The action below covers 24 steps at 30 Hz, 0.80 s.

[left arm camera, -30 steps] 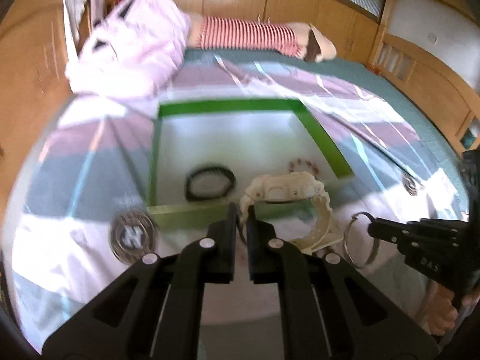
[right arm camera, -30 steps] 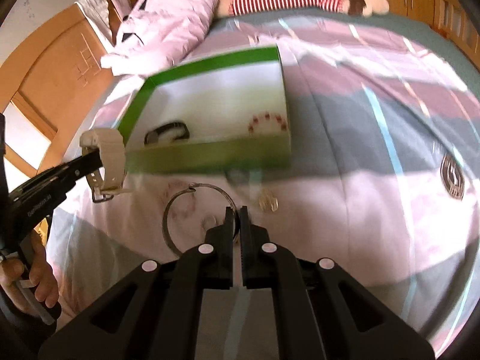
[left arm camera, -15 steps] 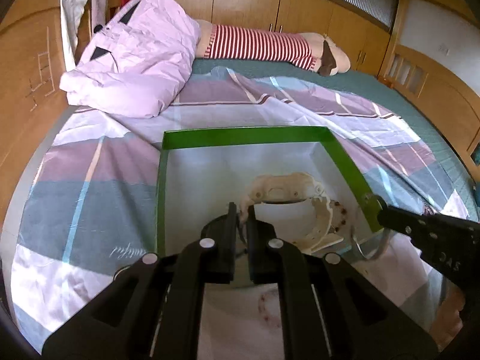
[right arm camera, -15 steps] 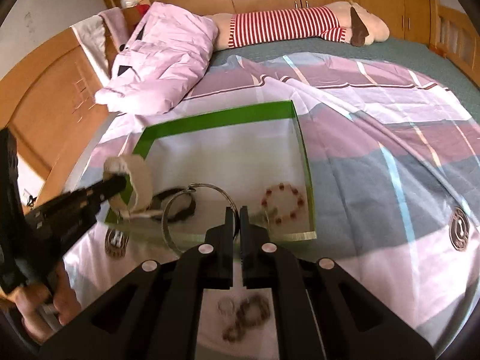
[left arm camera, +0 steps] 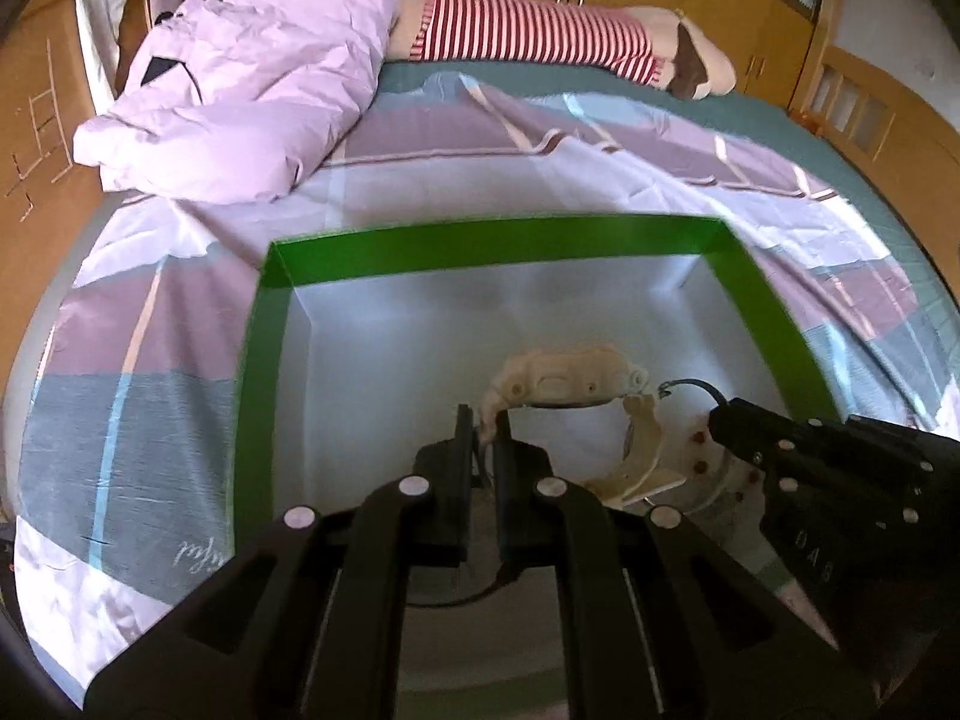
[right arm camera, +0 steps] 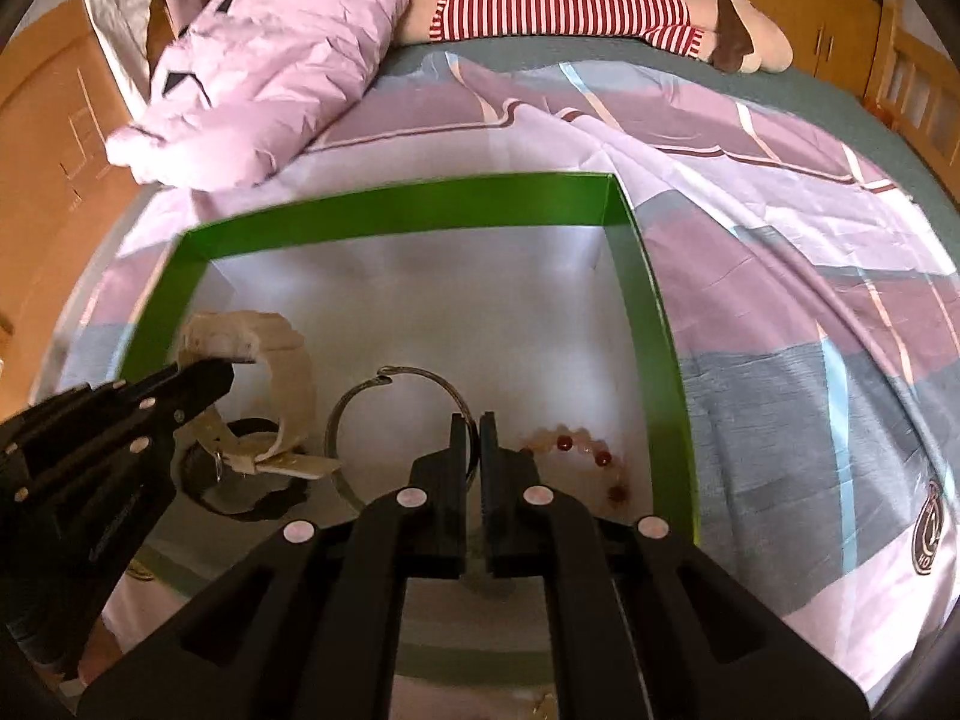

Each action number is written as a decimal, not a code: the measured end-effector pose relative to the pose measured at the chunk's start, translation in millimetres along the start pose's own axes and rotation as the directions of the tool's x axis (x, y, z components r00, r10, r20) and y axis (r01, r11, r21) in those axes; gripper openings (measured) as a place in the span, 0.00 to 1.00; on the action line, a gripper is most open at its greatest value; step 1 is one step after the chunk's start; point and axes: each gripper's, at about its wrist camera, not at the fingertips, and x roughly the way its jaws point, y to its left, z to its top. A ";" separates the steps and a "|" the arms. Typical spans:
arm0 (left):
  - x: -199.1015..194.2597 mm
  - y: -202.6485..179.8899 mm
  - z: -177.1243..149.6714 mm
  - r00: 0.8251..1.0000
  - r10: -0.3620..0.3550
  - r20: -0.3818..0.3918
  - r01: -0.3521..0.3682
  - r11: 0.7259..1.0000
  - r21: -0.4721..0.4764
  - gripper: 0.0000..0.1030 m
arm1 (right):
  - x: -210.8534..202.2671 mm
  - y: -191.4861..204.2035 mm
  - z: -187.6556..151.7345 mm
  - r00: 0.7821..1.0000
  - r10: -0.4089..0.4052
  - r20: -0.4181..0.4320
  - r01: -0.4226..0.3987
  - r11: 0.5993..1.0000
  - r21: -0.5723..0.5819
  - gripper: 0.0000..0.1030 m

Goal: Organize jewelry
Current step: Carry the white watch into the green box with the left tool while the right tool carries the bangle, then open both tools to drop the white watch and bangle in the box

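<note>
Both my loads have come in over the green-rimmed box (left arm camera: 762, 306) from outside its near wall. My left gripper (left arm camera: 483, 420) pinches the cream watch (left arm camera: 564, 381); my right gripper (right arm camera: 473, 423) pinches the metal bangle (right arm camera: 414, 375), with the bead bracelet (right arm camera: 591, 456) lying just right of it. Release comes next, I judge.

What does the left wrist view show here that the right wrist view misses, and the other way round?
Only the left wrist view shows the cream watch's case side-on with its buttons and the left tongs shut on its strap.

Only the right wrist view shows the full metal ring held in the right tongs, the black band lying under the watch, and the round logo on the sheet.

Both show the green-walled box, the cream watch, the red-and-clear bead bracelet, the pink duvet and the striped plush toy.
</note>
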 end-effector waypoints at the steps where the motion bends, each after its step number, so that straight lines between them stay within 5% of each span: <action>1: 6.7 0.7 0.1 1.000 -0.001 -0.014 0.001 1.000 -0.008 0.05 | 3.9 0.5 -0.5 1.000 -0.006 -0.010 0.006 1.000 -0.003 0.04; 14: 38.2 24.1 3.9 0.992 -0.025 -0.127 0.016 0.997 -0.075 0.06 | 37.8 -0.6 -6.3 0.992 -0.008 -0.128 0.006 1.000 -0.017 0.04; 19: 37.9 26.9 3.7 0.989 -0.010 -0.148 -0.004 0.995 -0.096 0.14 | 39.0 -0.9 -10.5 0.992 -0.002 -0.122 0.001 1.000 -0.008 0.04; 22: 37.5 29.7 3.9 0.989 -0.002 -0.149 -0.012 0.995 -0.098 0.24 | 38.7 -4.1 -9.2 0.990 0.030 -0.138 -0.027 0.999 0.023 0.13; 24: 36.7 28.4 4.5 0.989 -0.031 -0.146 0.017 0.995 -0.096 0.37 | 36.6 -2.3 -10.1 0.989 0.041 -0.143 -0.040 0.999 0.011 0.31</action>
